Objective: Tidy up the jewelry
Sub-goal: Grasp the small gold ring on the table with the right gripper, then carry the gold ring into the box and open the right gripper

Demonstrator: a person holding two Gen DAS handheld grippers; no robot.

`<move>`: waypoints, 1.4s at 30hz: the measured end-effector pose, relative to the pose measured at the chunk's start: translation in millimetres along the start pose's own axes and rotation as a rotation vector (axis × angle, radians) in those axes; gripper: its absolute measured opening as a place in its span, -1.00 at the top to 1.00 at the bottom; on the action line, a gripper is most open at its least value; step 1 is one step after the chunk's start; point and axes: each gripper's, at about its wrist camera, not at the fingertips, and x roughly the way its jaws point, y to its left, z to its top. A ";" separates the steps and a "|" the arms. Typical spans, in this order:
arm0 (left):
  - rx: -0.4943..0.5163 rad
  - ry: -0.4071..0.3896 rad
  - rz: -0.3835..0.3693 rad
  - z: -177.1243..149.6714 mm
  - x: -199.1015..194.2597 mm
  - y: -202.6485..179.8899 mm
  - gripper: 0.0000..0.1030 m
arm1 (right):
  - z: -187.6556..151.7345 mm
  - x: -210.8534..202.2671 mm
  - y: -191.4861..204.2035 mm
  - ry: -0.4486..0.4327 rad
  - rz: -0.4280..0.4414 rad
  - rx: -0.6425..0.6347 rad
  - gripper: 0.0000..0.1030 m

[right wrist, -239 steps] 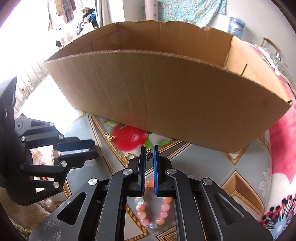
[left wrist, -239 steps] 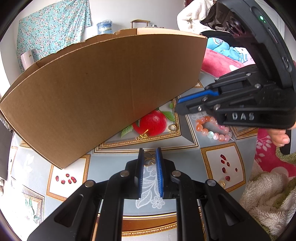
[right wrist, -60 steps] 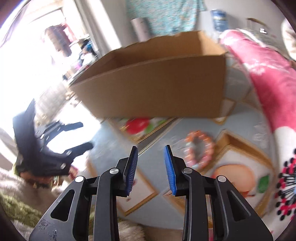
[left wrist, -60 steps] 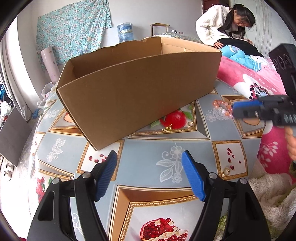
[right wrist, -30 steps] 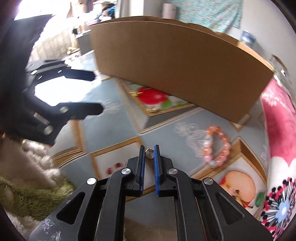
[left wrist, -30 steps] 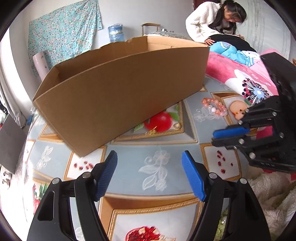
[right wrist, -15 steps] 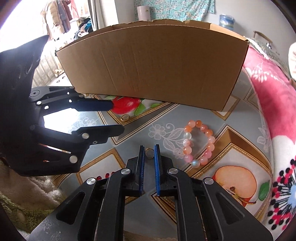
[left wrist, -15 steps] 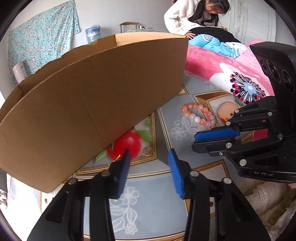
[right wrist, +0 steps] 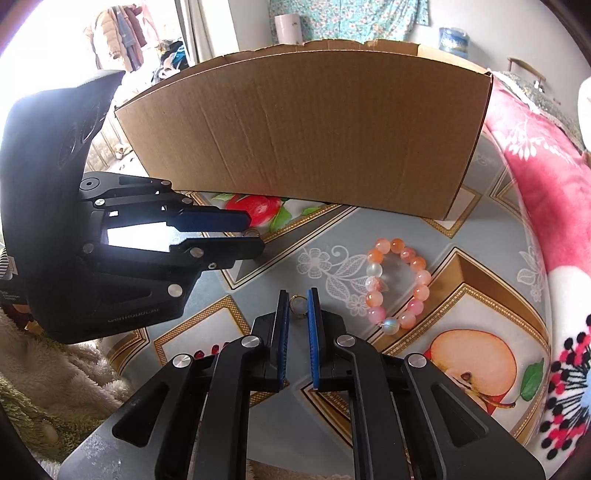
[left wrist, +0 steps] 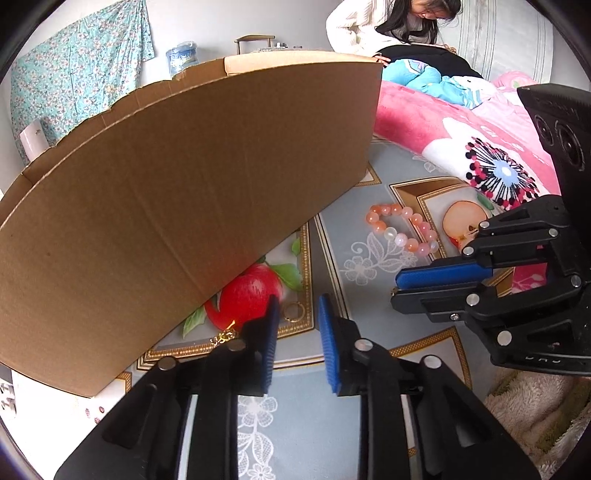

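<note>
My right gripper point(right wrist: 298, 303) is shut on a small gold ring point(right wrist: 297, 305) held between its blue pads above the patterned tablecloth point(right wrist: 369, 229). My left gripper point(left wrist: 295, 314) is open, its jaws either side of a second gold ring point(left wrist: 293, 311) lying on the cloth by the printed red apple; a small gold chain piece point(left wrist: 221, 336) lies left of it. A pink and orange bead bracelet point(right wrist: 397, 282) lies on the cloth right of my right gripper; it also shows in the left wrist view point(left wrist: 402, 230). The open cardboard box point(right wrist: 306, 125) stands behind.
A pink floral blanket point(right wrist: 543, 177) borders the cloth on the right. A fluffy cream towel point(right wrist: 48, 369) lies at the near left edge. A person in a white sweater point(left wrist: 380, 26) sits behind the box.
My left gripper has moved forward and down toward the ring by the printed apple, and its jaws have narrowed. My right gripper stays shut on its ring and has barely moved.
</note>
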 end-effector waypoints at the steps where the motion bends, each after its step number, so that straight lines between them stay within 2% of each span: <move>1: 0.000 0.001 0.000 -0.1 -0.3 0.9 0.67 | -0.1 -0.2 -0.4 -0.001 0.001 0.001 0.84; 6: 0.008 0.001 0.002 -0.3 -1.0 0.7 0.81 | -0.3 -2.1 2.7 -0.004 -0.004 -0.005 0.84; 18: 0.016 -0.004 0.005 -3.2 -3.6 -0.9 0.82 | -0.2 -4.0 10.0 0.000 -0.007 -0.022 0.83; 22: 0.014 -0.004 0.004 -4.1 -4.3 -1.5 0.82 | 0.5 -6.8 11.0 0.001 -0.010 -0.024 0.63; 24: 0.013 -0.004 0.004 -5.2 -5.1 -2.0 0.82 | 1.0 -6.7 11.0 0.003 -0.014 -0.027 0.62; 32: 0.010 -0.001 0.011 -6.9 -6.4 -1.8 0.82 | 4.4 4.3 18.4 0.021 -0.041 -0.065 0.61; 35: 0.005 -0.002 0.012 -7.9 -6.8 -1.1 0.82 | 4.9 5.9 23.7 0.026 -0.057 -0.082 0.68; 37: 0.002 -0.002 0.012 -8.7 -7.4 -0.7 0.82 | 4.9 6.0 26.7 0.029 -0.059 -0.086 0.82; 42: -0.001 -0.005 0.012 -9.4 -8.6 1.0 0.82 | 4.3 6.3 29.6 0.025 -0.060 -0.082 0.83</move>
